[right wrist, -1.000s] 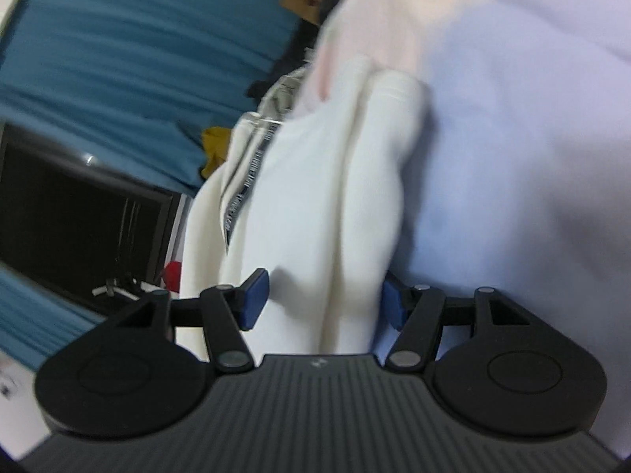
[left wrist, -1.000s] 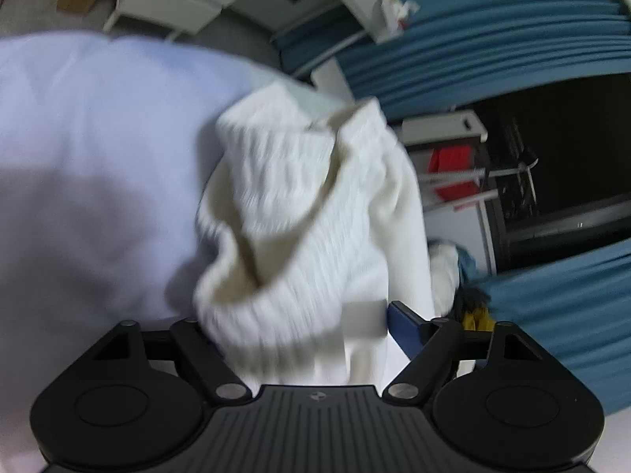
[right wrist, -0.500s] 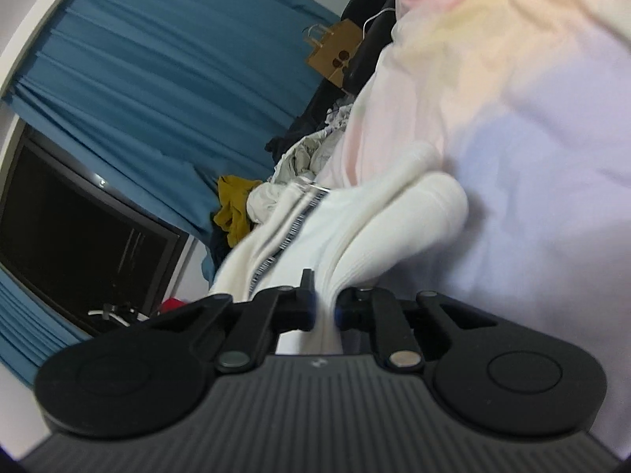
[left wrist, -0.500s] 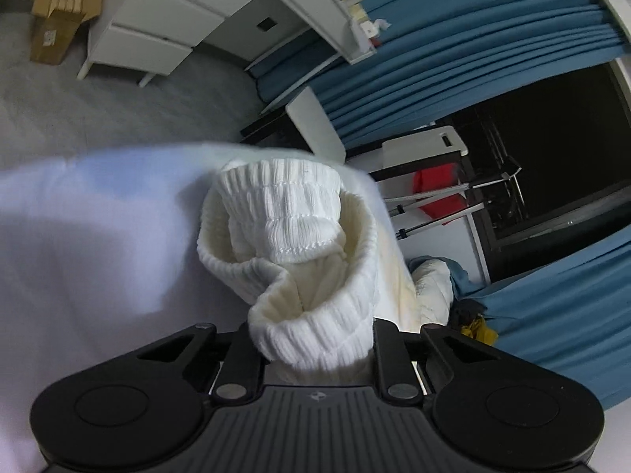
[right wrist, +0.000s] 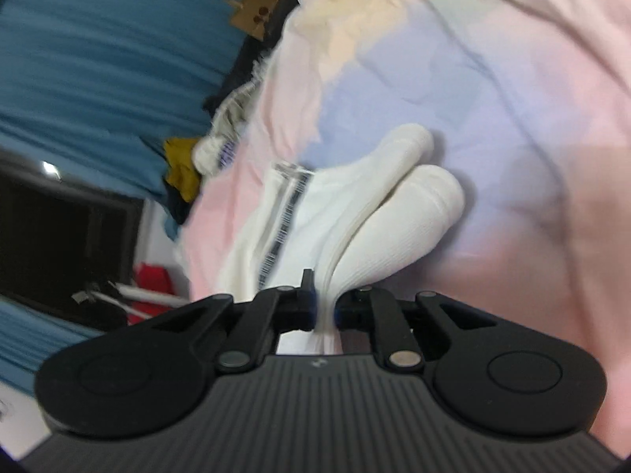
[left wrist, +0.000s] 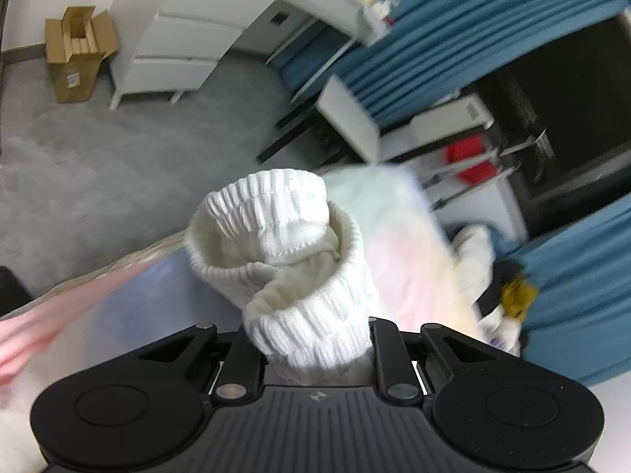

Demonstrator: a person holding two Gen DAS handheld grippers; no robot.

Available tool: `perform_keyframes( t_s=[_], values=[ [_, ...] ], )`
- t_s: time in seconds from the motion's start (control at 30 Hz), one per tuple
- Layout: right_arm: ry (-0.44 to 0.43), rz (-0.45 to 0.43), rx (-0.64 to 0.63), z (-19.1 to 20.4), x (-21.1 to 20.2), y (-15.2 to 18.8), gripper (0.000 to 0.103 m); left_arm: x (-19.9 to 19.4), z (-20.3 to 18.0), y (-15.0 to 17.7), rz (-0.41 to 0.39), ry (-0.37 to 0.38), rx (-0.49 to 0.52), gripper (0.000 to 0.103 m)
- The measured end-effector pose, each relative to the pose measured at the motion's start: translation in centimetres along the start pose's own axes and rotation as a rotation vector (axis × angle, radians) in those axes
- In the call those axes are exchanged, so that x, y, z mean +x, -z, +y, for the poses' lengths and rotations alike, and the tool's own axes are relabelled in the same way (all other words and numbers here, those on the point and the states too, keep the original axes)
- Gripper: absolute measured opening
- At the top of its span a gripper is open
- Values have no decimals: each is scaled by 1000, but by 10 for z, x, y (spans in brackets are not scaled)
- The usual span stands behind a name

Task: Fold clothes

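Observation:
A pair of white ribbed socks is held at both ends above a pastel bedsheet. In the left wrist view the open ribbed cuffs stick up between the jaws, and my left gripper is shut on them, its pads hidden by the knit. In the right wrist view the two rounded sock toes point away over the sheet, and my right gripper is shut on the thin foot part just behind them. The sheet lies blurred below the cuffs.
A white garment with striped trim lies on the sheet left of the toes. Yellow and dark clothes are heaped at the bed's edge by blue curtains. Beyond it are grey floor, a white drawer unit and a cardboard box.
Both grippers went from open around the socks to shut on them. Both have since lifted away from the sheet, so more floor and room shows behind the cuffs.

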State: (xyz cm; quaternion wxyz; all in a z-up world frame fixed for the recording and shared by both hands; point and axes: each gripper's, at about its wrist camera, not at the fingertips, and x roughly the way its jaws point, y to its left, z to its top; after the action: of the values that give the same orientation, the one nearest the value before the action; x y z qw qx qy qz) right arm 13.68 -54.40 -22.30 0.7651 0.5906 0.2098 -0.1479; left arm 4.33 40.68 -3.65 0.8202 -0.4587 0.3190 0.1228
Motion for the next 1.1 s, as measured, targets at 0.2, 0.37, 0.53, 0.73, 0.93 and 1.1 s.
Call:
perform_keyframes(
  t_s=[0.2,0.37,0.53,0.73,0.93,1.1],
  values=[
    [-26,67,184,-38,14,4,14,-2,24,13,32,3,24,26],
    [-29,79,194,-40,17,4,20,-20,18,41,24,-47,88,55],
    [-36,79,172,-44,19,-3,30,-59,-3,75,-36,-76,183,79],
    [-62,57,192,-48,24,-11,38,-90,-50,123,-108,-138,311,80],
    [-89,33,122,-47,34,-19,38,-69,-121,183,-101,-82,435,80],
    [-114,-25,118,-47,37,-22,39,-6,-179,233,-40,6,570,80]
  ],
)
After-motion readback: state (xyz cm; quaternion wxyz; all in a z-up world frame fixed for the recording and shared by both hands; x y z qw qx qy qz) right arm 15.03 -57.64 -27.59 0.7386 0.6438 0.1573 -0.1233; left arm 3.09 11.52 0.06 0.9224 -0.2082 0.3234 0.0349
